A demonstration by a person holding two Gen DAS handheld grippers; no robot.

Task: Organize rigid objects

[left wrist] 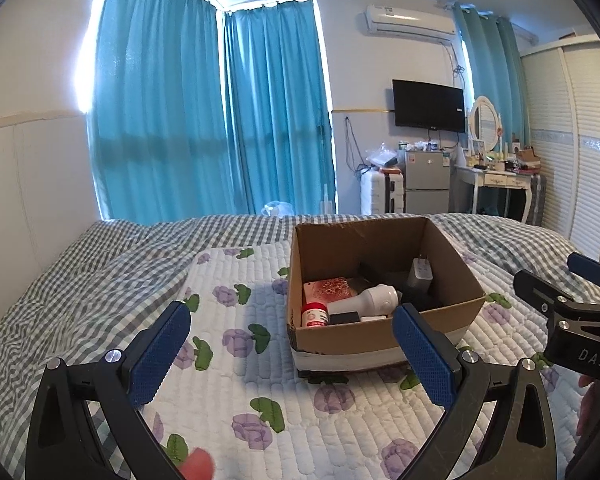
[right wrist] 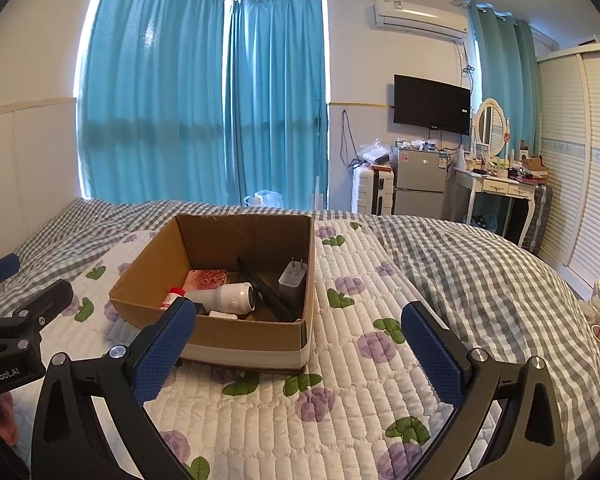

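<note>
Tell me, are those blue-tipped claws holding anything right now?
No, nothing is held. The left gripper and the right gripper are both wide open above the quilt, and the items all lie in the cardboard box.

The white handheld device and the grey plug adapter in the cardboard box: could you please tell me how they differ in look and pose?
The white handheld device is rounded and elongated and lies on its side; the grey plug adapter is boxy and stands upright, prongs pointing up. The device sits mid-box near the pink patterned case, while the adapter stands against the right wall. Both rest inside the cardboard box, untouched by either open gripper.
</note>
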